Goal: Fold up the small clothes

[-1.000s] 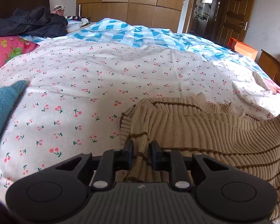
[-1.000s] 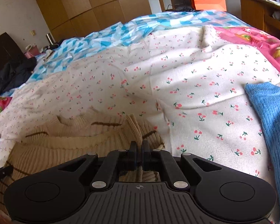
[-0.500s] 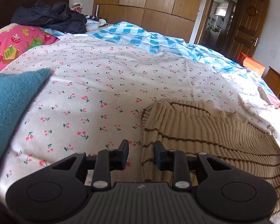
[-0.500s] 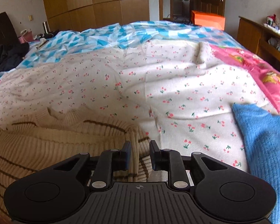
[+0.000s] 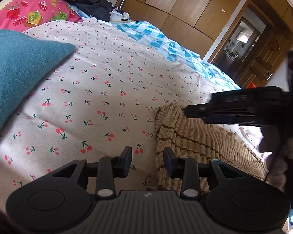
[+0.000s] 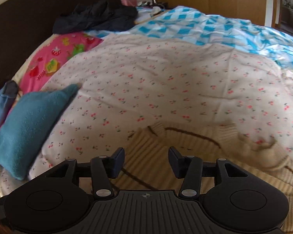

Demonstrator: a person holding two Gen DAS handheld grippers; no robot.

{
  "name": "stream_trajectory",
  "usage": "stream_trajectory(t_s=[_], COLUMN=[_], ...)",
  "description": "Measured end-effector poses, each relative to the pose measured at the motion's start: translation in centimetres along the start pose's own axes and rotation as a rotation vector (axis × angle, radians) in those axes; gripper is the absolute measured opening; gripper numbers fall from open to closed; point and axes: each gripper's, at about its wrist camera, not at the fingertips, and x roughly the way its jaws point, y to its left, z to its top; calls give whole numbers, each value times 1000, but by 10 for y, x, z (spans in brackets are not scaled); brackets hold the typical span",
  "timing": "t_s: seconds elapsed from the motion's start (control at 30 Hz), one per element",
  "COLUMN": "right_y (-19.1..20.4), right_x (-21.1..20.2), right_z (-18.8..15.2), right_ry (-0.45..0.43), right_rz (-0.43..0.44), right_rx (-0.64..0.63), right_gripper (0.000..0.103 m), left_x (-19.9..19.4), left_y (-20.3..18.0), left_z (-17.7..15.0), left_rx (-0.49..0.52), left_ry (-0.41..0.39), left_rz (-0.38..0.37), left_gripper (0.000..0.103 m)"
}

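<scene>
A beige ribbed sweater with brown stripes lies folded on the cherry-print sheet. My left gripper is open and empty, hovering over the sweater's left edge. The right gripper shows from the side in the left wrist view, above the sweater's far end. In the right wrist view my right gripper is open and empty over the sweater.
A teal folded garment lies at the left, also in the right wrist view. A pink print blanket, dark clothes and a blue checked quilt lie farther back. Wooden wardrobes stand behind.
Both grippers opened and let go of the sweater, then drew back. The right gripper swung left over the sweater and now crosses the left wrist view.
</scene>
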Motion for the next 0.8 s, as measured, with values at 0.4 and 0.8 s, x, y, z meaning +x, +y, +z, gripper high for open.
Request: stream_trajectory(t_s=[0.4,0.8], right_y=[31,40], right_x=[92,92], right_z=[10,9], right_ry=[173,175], right_rz=[-134,-210], right_rx=[-33,-91], right_gripper=[51,35], left_x=[3,12], left_y=[-7,1], left_z=[-16,-19], left_rx=[56,12], left_ry=[89,143], left_rz=[-48,-76], left_gripper=[40,40])
